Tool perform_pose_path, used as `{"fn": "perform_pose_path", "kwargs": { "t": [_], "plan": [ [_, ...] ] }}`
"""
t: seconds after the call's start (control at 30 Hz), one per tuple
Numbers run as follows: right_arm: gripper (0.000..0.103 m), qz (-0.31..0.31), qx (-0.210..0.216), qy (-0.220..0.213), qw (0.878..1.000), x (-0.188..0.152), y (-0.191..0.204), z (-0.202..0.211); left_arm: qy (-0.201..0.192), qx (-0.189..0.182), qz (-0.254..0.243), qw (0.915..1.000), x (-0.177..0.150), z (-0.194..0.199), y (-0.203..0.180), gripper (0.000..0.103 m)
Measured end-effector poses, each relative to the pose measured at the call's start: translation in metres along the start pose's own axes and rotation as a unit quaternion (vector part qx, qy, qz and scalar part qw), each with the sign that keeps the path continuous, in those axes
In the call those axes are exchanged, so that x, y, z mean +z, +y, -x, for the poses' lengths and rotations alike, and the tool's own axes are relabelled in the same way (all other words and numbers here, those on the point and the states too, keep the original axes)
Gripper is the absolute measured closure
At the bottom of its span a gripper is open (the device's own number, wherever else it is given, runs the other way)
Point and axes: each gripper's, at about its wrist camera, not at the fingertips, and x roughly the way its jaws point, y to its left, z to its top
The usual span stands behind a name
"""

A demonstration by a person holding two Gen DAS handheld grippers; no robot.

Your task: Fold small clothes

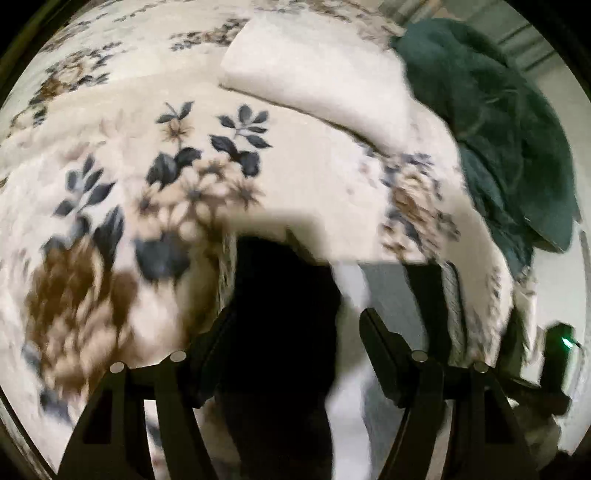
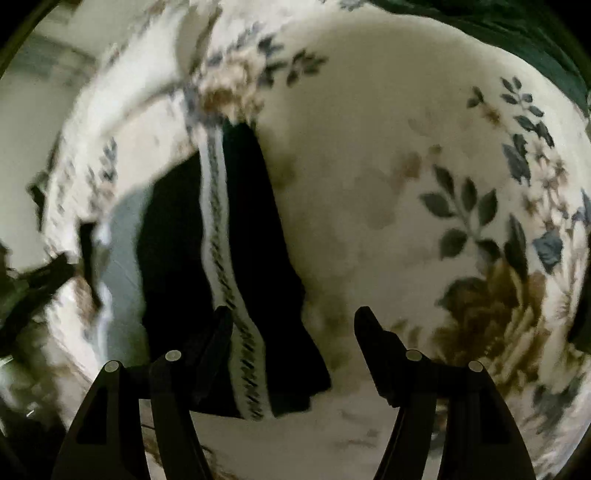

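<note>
Lying on floral blanket point(image 2: 369, 184): dark garment point(image 2: 251, 229).

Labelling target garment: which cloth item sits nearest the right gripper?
The black garment with the patterned white stripe, just ahead of the right gripper; the dark green cloth lies at the far edge.

- Black garment point(image 2: 251, 236): a small dark cloth item carrying a white band with black diagonal stitching along its length. It lies spread lengthwise on the floral blanket point(image 2: 369, 184) near the bed edge.
- In my left view the same black garment point(image 1: 280, 314) appears as a dark, blurred mass; its fold state is indeterminate.
</note>
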Motion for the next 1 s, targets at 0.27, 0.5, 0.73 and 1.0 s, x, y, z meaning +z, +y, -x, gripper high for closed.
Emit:
{"fn": "perform_pose_path", "kwargs": {
  "t": [0.27, 0.5, 0.73, 1.0],
  "plan": [
    [0.034, 0.001, 0.01, 0.038, 0.999, 0.05, 0.013, -0.068, 0.031, -0.004, 0.091, 0.9954, 0.02, -0.039, 0.065, 0.034],
    [0.032, -0.027, 0.093, 0.05, 0.994, 0.056, -0.005, -0.066, 0.0, -0.093, 0.117, 0.9887, -0.002, 0.009, 0.083, 0.035],
    [0.02, -0.057, 0.273, 0.148, 0.949, 0.038, -0.018, -0.121, 0.068, -0.202, 0.129, 0.9684, -0.057, -0.036, 0.087, 0.025],
    [0.013, -0.015, 0.313, 0.159, 0.936, 0.032, 0.028, -0.142, 0.068, -0.214, 0.101, 0.9694, -0.05, -0.05, 0.063, 0.018]
  ]
}}
